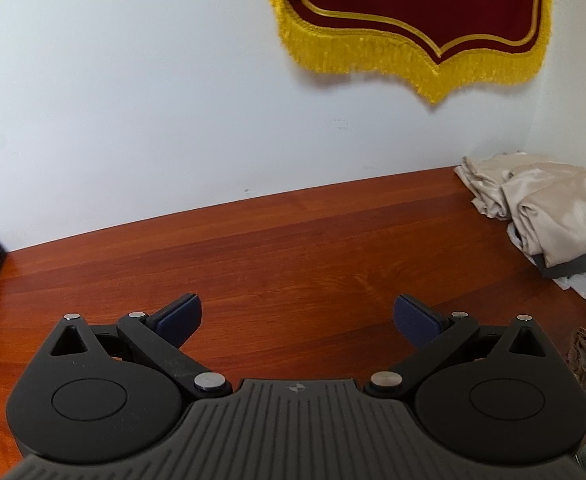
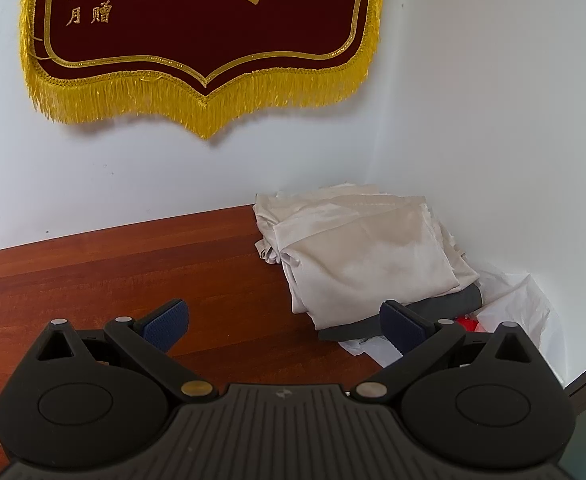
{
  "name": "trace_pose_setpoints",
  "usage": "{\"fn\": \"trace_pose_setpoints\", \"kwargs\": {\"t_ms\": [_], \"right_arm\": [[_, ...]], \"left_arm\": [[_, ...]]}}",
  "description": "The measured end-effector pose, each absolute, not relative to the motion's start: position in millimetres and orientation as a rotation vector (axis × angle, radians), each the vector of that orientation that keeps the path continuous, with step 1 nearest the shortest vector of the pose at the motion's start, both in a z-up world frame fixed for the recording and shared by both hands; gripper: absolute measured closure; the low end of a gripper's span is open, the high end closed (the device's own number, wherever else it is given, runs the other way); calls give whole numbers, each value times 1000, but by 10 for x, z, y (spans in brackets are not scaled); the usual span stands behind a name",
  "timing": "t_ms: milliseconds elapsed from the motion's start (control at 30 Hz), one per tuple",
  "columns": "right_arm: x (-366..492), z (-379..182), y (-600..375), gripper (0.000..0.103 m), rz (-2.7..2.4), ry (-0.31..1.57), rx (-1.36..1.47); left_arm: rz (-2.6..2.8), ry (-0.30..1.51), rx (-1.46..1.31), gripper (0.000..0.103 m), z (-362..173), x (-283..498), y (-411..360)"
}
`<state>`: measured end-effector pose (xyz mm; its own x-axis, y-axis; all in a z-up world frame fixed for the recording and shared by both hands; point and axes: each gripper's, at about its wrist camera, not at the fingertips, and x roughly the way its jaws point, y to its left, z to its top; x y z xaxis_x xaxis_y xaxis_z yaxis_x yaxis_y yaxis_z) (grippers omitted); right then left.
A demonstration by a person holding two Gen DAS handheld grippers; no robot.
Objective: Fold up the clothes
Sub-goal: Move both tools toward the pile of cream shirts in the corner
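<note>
Clothes lie piled in the far right corner of the table, against the wall. Left hand-held gripper and right hand-held gripper both gape wide, holding nothing, above bare wood.

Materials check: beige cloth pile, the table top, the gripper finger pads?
Beige cloth pile: thin woven fabric with a satin-like sheen, judging by soft highlights and limp folds; fibre cannot be told.
Table top: reddish-brown wood or wood-look laminate, semi-gloss; grain lines and plank seams show.
Finger pads: dark blue, matte, finely textured, probably rubber or a similar grip material.
</note>
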<state>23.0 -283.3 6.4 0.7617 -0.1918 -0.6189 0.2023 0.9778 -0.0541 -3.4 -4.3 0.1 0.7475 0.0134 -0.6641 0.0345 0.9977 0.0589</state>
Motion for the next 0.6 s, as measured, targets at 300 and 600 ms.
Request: {"fn": "trace_pose_setpoints", "kwargs": {"t_ms": [300,600], "right_arm": [[200,17,-3052,0,-205,668,49],[217,-34,-3102,0,-231,677,29]], "left_arm": [[-73,748,114,0,10,68,-268],[-81,762,97,0,25,22,-400]]}}
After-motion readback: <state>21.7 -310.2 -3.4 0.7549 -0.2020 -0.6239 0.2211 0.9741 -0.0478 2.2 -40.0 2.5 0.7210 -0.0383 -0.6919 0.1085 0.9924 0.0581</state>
